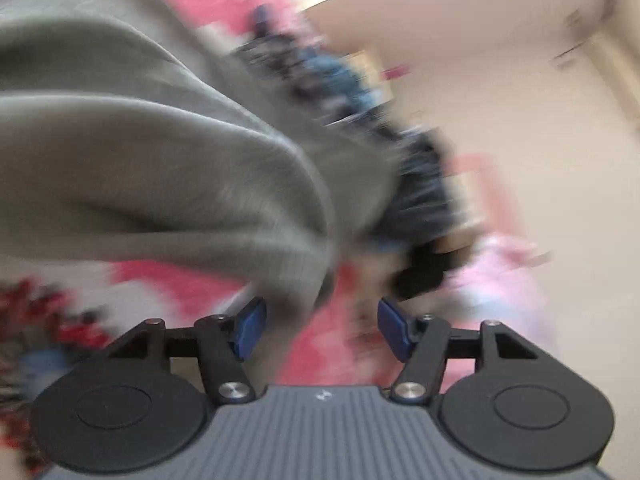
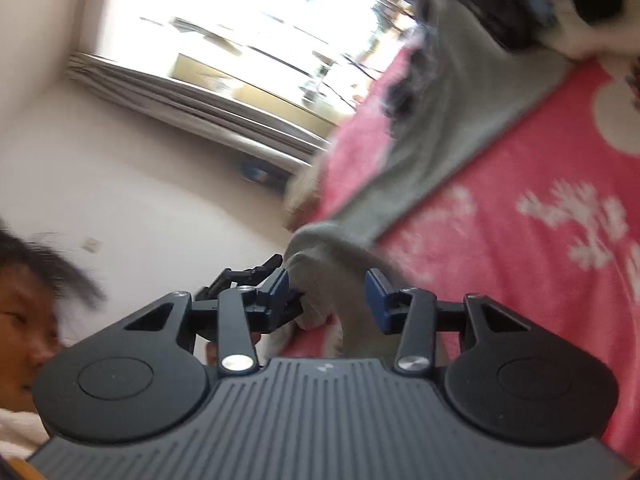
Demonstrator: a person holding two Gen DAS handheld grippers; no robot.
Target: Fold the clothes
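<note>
Grey-green ribbed knit, soft and thick, makes up the garment [image 2: 452,136], which is stretched in a long band over a pink blanket with white motifs [image 2: 520,208] (both views are blurred). The right gripper [image 2: 327,294] is seen parted with cloth between its pads; whether they press cannot be told. The left gripper [image 1: 320,328] stands apart, a hanging fold just above it.

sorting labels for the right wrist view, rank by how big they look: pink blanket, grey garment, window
1. pink blanket, fills most of the right side.
2 and 3. window and grey garment look about alike. The garment runs right up to the camera, so nearness inflates it; I would not rank those two.
</note>
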